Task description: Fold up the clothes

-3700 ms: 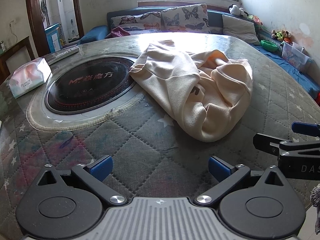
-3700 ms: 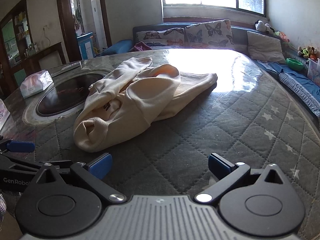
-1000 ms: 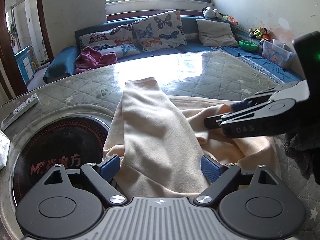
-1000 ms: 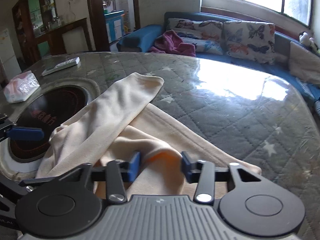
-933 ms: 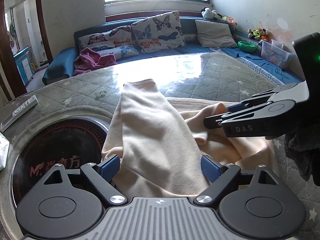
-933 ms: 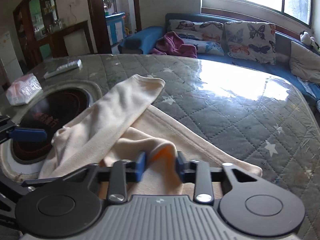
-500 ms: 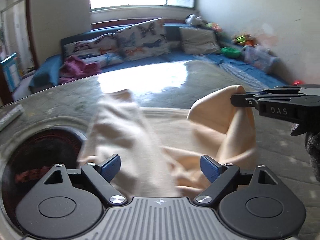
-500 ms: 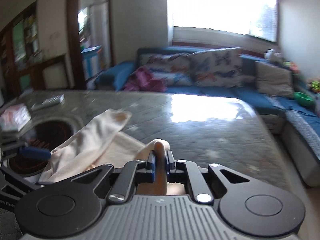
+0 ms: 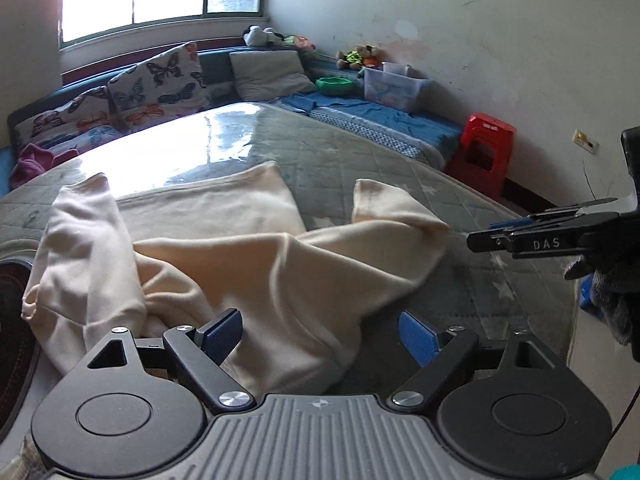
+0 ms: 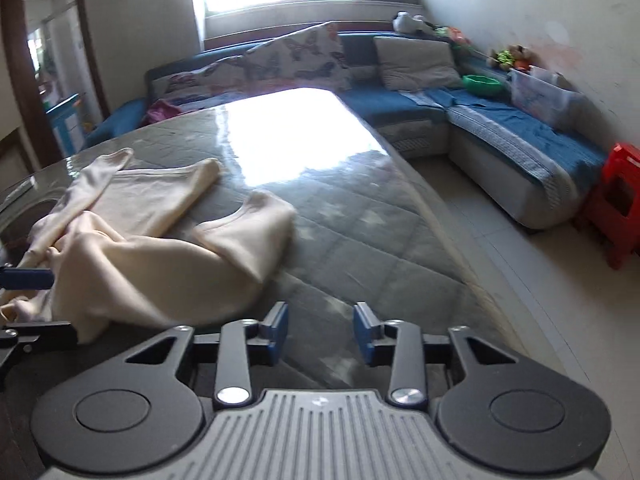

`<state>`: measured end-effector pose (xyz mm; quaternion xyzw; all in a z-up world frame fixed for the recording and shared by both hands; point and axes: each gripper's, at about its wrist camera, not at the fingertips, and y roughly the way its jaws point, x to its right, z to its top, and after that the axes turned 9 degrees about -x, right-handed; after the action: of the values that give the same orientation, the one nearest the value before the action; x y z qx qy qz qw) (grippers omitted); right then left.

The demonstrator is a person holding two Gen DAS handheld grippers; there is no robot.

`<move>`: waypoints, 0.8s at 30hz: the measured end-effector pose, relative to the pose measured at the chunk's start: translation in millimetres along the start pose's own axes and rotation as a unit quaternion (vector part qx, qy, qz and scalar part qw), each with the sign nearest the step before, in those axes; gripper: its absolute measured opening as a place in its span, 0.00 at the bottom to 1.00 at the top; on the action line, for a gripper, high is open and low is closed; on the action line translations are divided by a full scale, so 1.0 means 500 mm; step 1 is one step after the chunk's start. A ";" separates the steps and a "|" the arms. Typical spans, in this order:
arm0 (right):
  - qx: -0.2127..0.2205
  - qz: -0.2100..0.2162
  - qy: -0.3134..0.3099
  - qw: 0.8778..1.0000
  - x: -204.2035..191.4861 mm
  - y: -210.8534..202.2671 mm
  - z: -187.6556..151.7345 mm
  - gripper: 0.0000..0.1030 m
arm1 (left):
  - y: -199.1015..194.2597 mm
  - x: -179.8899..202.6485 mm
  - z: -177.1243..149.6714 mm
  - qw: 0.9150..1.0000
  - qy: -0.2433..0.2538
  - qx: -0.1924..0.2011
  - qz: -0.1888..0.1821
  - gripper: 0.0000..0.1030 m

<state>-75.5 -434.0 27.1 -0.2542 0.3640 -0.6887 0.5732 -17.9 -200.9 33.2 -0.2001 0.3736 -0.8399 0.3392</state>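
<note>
The cream garment (image 9: 248, 264) is lying crumpled on the bench (image 9: 360, 160), spread out rather than folded, and this is looking like the opening-out stage that has to come before any fold.

The left gripper (image 9: 320, 330) is hovering low over the near edge of the cloth with its jaws wide apart. A thick fold of fabric is lying under and between them, but the blue pads are not pressing on it, so it is holding nothing. It is probably lining up to take that bunched hem.

The right gripper (image 10: 320, 328) is sitting off the cloth's near right side, over bare bench. Its jaws have just been opening and are now standing partly apart with nothing between them. The sleeve (image 10: 256, 224) lying just ahead and left of them has likely been drawn out to that side to open up the shirt.

The garment's long axis is running from the near-left bunch, by the left jaws, away toward the far window. 2 sleeves are showing: 1 pointing far-left, 1 ending ahead of the right jaws.
</note>
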 end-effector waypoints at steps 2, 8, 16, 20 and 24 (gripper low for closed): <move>0.009 0.002 -0.009 1.000 0.003 -0.007 0.003 0.37 | 0.003 0.001 -0.005 1.000 0.005 -0.002 0.002 0.85; 0.043 0.031 -0.096 0.994 -0.077 0.016 0.060 0.44 | 0.017 0.003 -0.022 1.000 -0.002 -0.013 0.015 0.73; 0.021 0.032 -0.173 0.984 -0.145 0.095 0.092 0.35 | 0.011 0.008 -0.035 0.999 0.019 -0.006 0.038 0.49; 0.035 0.012 -0.152 0.988 -0.124 0.079 0.084 0.07 | 0.002 0.000 -0.037 0.999 0.011 -0.006 0.034 0.28; 0.075 -0.036 -0.094 0.992 -0.064 0.017 0.048 0.04 | -0.013 -0.003 -0.050 1.000 0.000 -0.008 0.019 0.21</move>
<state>-45.0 -408.6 37.0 -0.2871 0.2461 -0.7073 0.5972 -34.2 -184.4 21.9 -0.1959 0.3841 -0.8300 0.3539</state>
